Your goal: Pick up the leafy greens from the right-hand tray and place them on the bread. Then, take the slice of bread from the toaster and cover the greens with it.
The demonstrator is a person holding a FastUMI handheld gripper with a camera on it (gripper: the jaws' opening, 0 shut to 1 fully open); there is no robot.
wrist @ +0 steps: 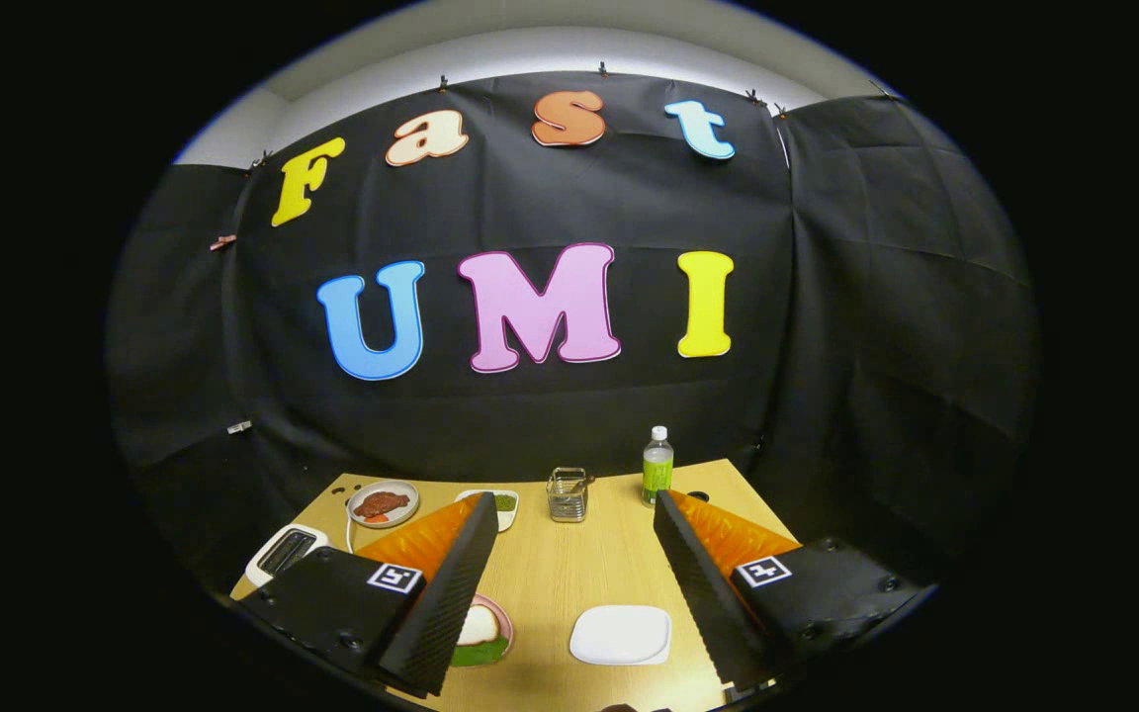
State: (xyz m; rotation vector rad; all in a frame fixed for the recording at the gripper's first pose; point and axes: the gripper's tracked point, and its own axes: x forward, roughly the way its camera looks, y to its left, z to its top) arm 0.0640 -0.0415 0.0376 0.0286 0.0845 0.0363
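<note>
The hand-held gripper [569, 593] is being held spread wide above the table [569, 574], its two dark fingers [451, 593] standing far apart at the lower part of the frame, with nothing being pinched between them.

Nearest, in the lower centre between the fingers, a white rectangular plate [621, 634] is being shown lying bare on the wood. To its left, partly hidden behind the left finger, a pink-rimmed plate [486, 633] is being seen carrying a pale slice of bread [479, 625] with something green [479, 652] at its near edge.

Farther back at the lower left, a white toaster [285, 553] is being seen with a dark slot on top; what the slot is holding cannot be told. Just beyond it, a round plate [383, 504] is being shown holding a brownish piece of food and a bit of red.

Right of that, peeking past the tip of the left finger, a small white tray [502, 504] is being seen with leafy greens [504, 501] lying in it. Beyond the gap between the fingers, a wire-framed holder [567, 494] is standing near the far edge of the table, its contents too small to tell. Just right of it, a bottle [657, 466] with a green label and white cap is standing upright.
</note>
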